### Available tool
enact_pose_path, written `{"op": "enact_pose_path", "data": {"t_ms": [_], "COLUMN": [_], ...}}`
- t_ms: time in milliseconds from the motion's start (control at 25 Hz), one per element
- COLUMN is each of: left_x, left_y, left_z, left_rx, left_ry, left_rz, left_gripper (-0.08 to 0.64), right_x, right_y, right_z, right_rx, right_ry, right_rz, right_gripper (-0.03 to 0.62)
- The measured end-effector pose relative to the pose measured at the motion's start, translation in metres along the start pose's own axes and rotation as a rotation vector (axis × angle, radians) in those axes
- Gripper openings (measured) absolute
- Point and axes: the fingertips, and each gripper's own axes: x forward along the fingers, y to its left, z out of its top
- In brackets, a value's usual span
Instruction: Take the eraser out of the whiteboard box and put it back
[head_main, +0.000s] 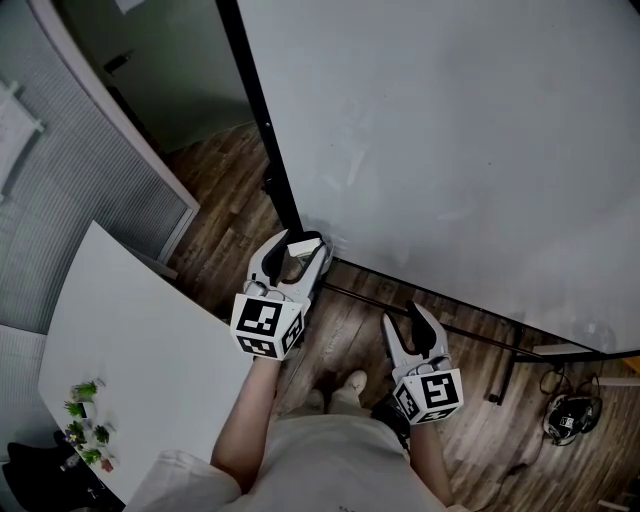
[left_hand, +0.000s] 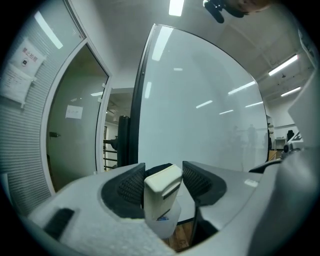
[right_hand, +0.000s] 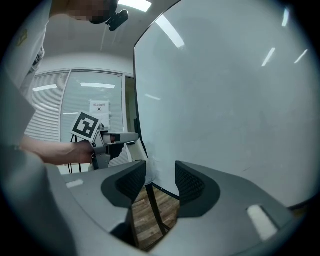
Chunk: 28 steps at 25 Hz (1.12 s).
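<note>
At the whiteboard's (head_main: 450, 150) corner, the left gripper (head_main: 297, 243) clamps the eraser (left_hand: 162, 186) over the box (left_hand: 169, 226), plain only in its own view. The right gripper (right_hand: 160, 181) gapes empty. The notice (left_hand: 22, 67) print is unreadable.

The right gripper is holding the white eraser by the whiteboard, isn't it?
Not quite: it is the left gripper that holds the white eraser by the whiteboard. The left gripper view shows it pinched between that gripper's fingers. The right gripper has nothing between its fingers.
</note>
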Motion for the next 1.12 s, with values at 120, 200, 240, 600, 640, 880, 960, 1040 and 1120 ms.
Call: {"op": "enact_pose_path", "data": {"t_ms": [120,200,240,600,640,880,960,1040,1120], "left_x": [-0.008,-0.011,-0.013,-0.039,-0.043,-0.068,-0.077,-0.085,-0.092], "left_y": [0.0,-0.001,-0.002,-0.015,-0.016,-0.017,-0.016,-0.016,-0.016], "left_z": [0.011,0.017,0.021,0.066,0.072,0.096,0.098,0.098,0.096], "left_rx": [-0.017,-0.017,-0.019,-0.005,-0.003,0.01,0.011,0.007,0.003], "left_ry": [-0.038,-0.055,-0.063,-0.151,-0.163,-0.21,-0.216,-0.22,-0.219], "left_rz": [0.002,-0.001,-0.005,-0.04,-0.042,-0.041,-0.038,-0.036,-0.036], "left_gripper": [0.236,0.236,0.236,0.236,0.236,0.236,0.236,0.236,0.236], "right_x": [-0.004,-0.007,-0.008,-0.019,-0.02,-0.025,-0.026,-0.028,-0.029], "right_y": [0.004,0.007,0.008,0.021,0.023,0.031,0.035,0.039,0.043], "right_z": [0.008,0.011,0.012,0.029,0.033,0.057,0.063,0.066,0.068], "right_rx": [0.001,-0.009,-0.011,-0.026,-0.02,-0.022,-0.023,-0.025,-0.025], "right_ry": [-0.02,-0.025,-0.026,-0.071,-0.08,-0.134,-0.149,-0.16,-0.164], "right_rz": [0.002,0.005,0.003,0.0,0.002,0.008,0.008,0.013,0.017], "right_gripper": [0.181,0.181,0.181,0.181,0.181,0.181,0.181,0.181,0.181]}}
